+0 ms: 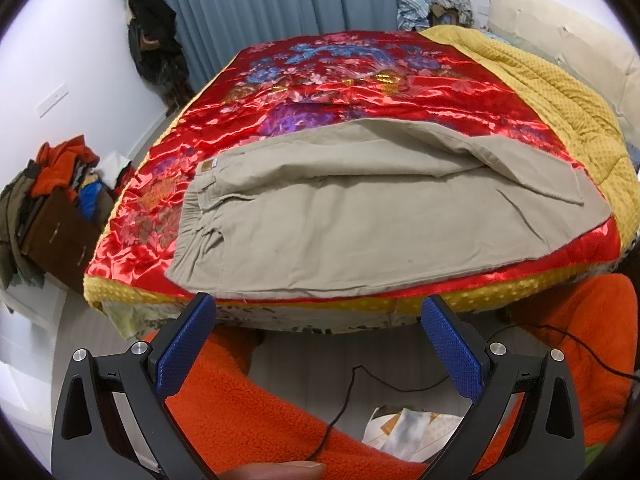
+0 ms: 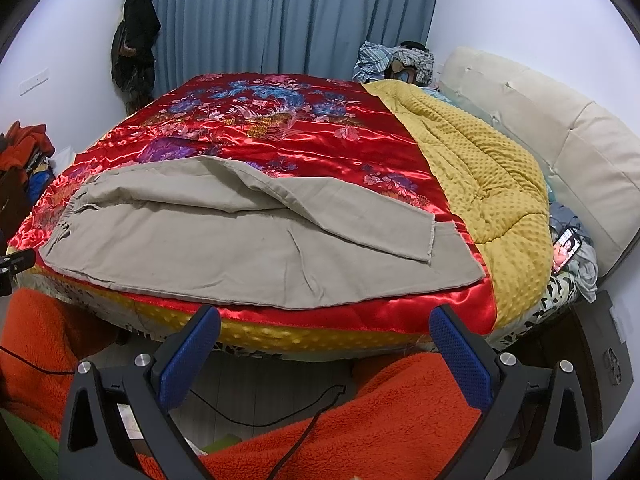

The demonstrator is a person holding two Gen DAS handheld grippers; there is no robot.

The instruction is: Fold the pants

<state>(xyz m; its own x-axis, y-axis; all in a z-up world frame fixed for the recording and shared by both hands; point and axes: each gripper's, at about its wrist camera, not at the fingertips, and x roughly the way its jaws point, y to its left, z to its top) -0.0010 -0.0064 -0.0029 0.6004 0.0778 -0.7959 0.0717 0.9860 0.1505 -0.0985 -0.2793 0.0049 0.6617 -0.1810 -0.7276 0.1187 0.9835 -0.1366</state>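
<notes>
On the bed's near edge, khaki pants lie flat on a red satin quilt, waistband toward the left, hems toward the right. One leg lies skewed over the other: its cuff angles across the lower leg and stops short of that leg's hem. Fold ridge runs lengthwise through the middle. Small tag at the waistband, text unreadable.

Left gripper hangs off the bed below the pants' near edge, blue fingers spread wide, nothing between them, no contact with the cloth. Right gripper same posture near the hem end, fingers spread apart, holding nothing, clear of the fabric.

Yellow dotted blanket covers the bed's right side, up against a cream headboard. Phone with lit screen wedged beside the blanket. Orange fleece fills the foreground under both grippers, probably the operator's clothing, black cable across it. Blue curtains behind, dark clothes hanging on the wall, clothes pile on a brown cabinet at left.
</notes>
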